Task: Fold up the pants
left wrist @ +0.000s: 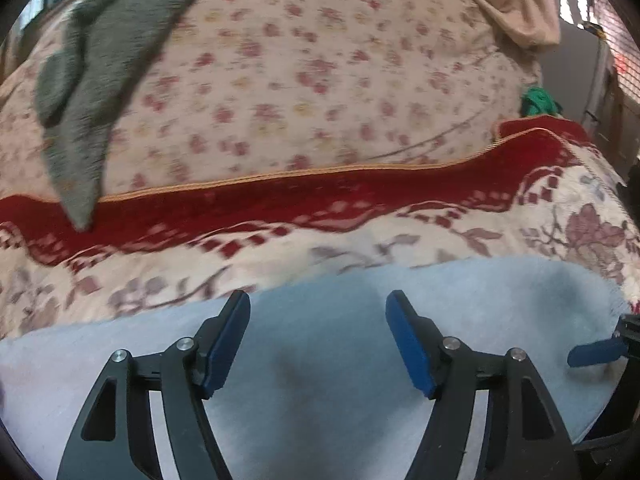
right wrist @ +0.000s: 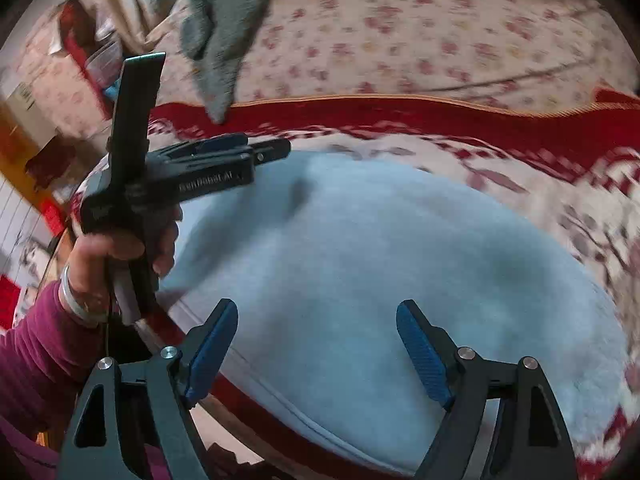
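Observation:
Pale blue fleecy pants (left wrist: 500,292) lie in a broad, flat bundle on a cream blanket with a red border (left wrist: 320,196). My left gripper (left wrist: 318,308) hovers over their far edge, open, with only fabric showing below the gap between its blue pads. My right gripper (right wrist: 316,320) is open too, above the near part of the pants (right wrist: 380,240), and grips nothing. In the right wrist view the left gripper (right wrist: 276,148) appears side-on at the pants' far left corner, held by a hand (right wrist: 116,248). One blue fingertip of the right gripper (left wrist: 596,354) pokes in at the edge of the left wrist view.
A grey-green garment (left wrist: 92,80) lies across the floral sheet (left wrist: 320,60) at the back left. Beige cloth (left wrist: 516,0) and a green item (left wrist: 538,100) sit at the back right. The bed's near edge (right wrist: 240,412) runs under the pants; a magenta sleeve (right wrist: 36,352) is at lower left.

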A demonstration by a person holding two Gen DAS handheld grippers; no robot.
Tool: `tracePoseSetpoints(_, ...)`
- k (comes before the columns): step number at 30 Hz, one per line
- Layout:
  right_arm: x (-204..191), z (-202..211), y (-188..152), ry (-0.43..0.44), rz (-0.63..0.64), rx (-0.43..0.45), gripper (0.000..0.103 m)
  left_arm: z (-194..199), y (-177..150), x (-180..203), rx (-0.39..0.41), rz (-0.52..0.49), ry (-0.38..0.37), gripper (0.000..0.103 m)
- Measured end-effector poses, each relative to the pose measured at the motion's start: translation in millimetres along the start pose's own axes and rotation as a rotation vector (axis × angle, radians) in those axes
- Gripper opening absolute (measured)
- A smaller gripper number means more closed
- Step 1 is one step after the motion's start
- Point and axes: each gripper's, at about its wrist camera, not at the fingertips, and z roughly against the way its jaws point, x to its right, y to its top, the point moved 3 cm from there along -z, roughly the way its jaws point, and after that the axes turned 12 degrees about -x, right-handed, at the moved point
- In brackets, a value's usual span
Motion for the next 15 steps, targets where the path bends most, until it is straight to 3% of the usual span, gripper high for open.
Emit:
tracePoseSetpoints(6,-36,-29,29,0.045,0.076,-0.039,0.087,23,-28,-52,0.000,0.109,0.053,0.074)
tracePoseSetpoints(15,-103,-73,78,0.035,0.271,-0.095,0.088,67,-89,-144,0.004,0.338,0.162,0.075)
